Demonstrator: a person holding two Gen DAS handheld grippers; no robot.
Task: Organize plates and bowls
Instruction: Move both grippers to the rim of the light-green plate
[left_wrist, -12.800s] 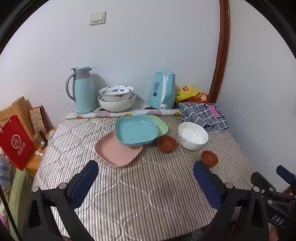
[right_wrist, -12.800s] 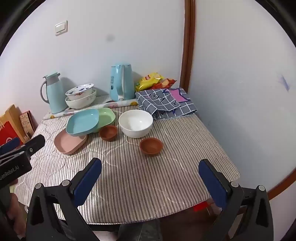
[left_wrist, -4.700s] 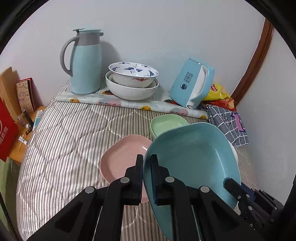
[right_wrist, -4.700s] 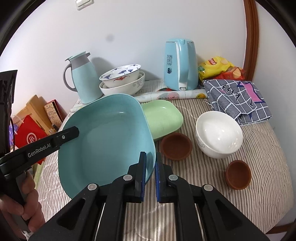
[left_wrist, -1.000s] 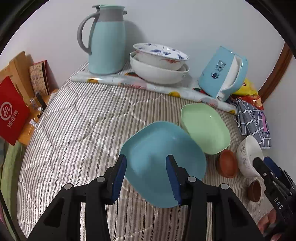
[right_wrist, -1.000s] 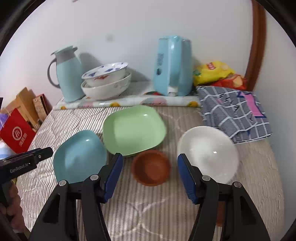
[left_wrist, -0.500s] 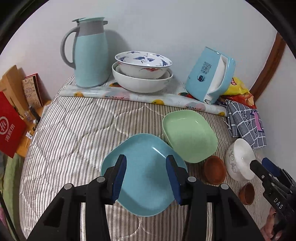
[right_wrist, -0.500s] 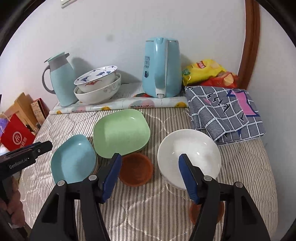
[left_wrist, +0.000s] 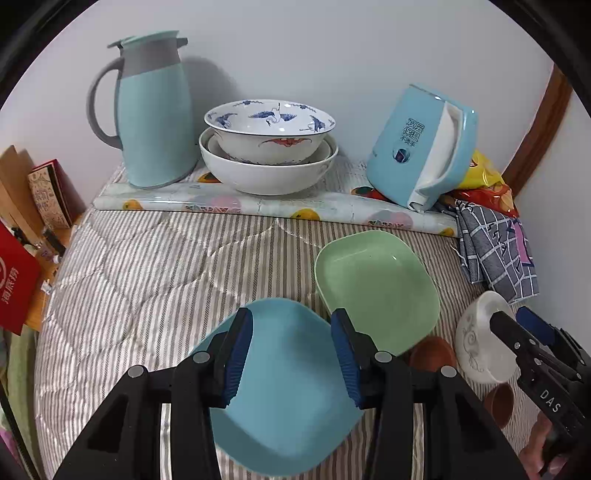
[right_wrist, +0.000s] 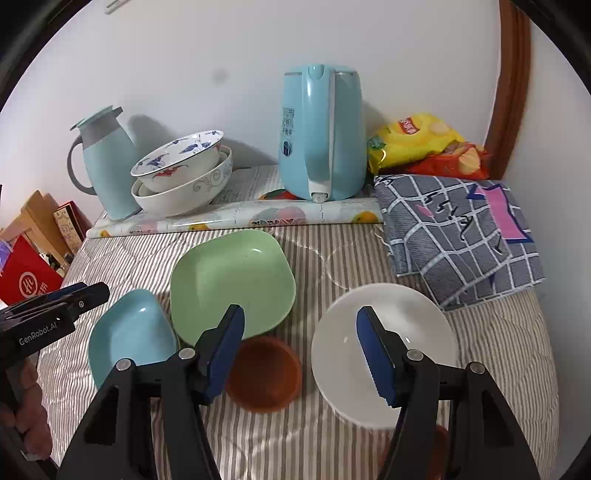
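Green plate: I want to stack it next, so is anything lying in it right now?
No. In the right wrist view the green plate shows a bare inside, with the small brown bowl on the cloth beside its near edge.

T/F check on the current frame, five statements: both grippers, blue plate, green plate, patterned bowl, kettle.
1. Both grippers are open and hold nothing. True: the left gripper and the right gripper both stand open with nothing between the pads.
2. The blue plate is clamped in the left gripper. False: it lies on the striped cloth, below the open jaws.
3. The green plate sits beside the blue plate, not stacked on it. True.
4. The blue-patterned bowl is nested in a larger white bowl. True.
5. The blue kettle lies tipped over on the striped cloth. False: it stands upright on the fruit-print mat by the wall.
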